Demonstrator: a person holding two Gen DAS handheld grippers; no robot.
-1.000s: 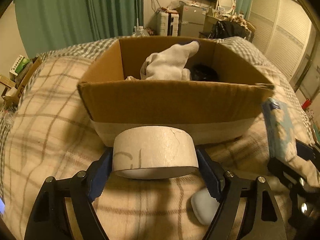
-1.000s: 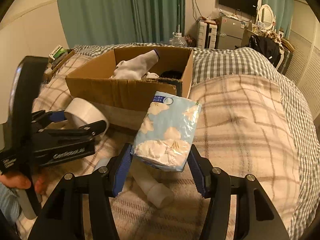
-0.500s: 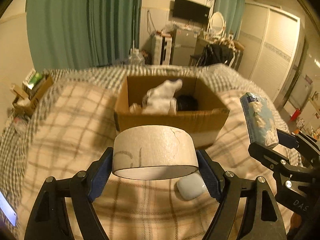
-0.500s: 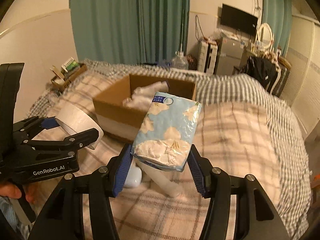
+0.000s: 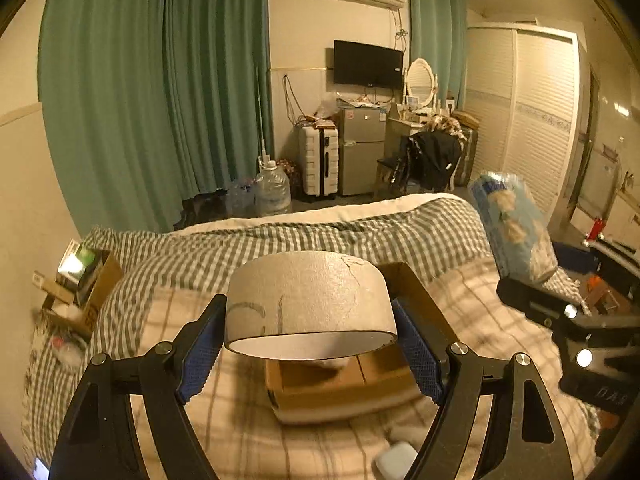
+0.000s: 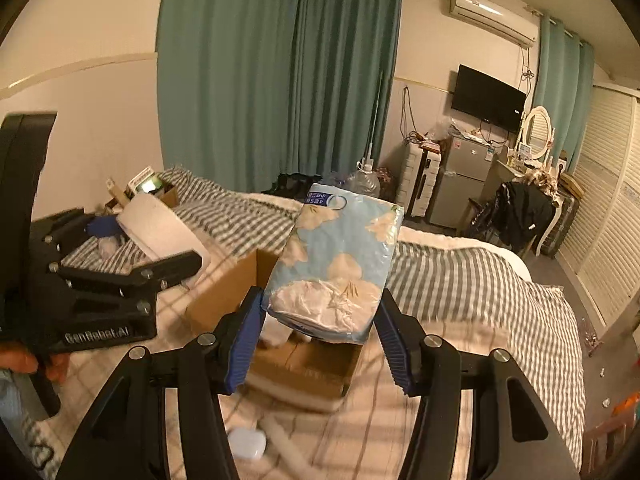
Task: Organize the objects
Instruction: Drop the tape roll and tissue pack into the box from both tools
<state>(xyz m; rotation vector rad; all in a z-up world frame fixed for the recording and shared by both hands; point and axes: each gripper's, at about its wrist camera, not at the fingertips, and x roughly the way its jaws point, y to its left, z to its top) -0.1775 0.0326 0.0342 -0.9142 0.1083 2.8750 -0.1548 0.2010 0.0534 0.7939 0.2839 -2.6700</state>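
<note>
My left gripper (image 5: 310,344) is shut on a roll of beige tape (image 5: 308,304) and holds it high above the bed. It also shows in the right wrist view (image 6: 160,232). My right gripper (image 6: 320,328) is shut on a light blue tissue pack (image 6: 340,256) with a flower print, also raised; the pack shows in the left wrist view (image 5: 516,228). An open cardboard box (image 5: 348,380) sits on the plaid blanket below both grippers (image 6: 224,292). Its contents are mostly hidden behind the held things.
A small white case (image 6: 247,443) and a white tube (image 6: 292,450) lie on the blanket (image 5: 248,432) in front of the box. A small box of clutter (image 5: 80,280) sits at the bed's left. A fridge, suitcase and water jug stand beyond the bed.
Both grippers have risen well above the bed, each still holding its object. The box now looks smaller and lower in both views.
</note>
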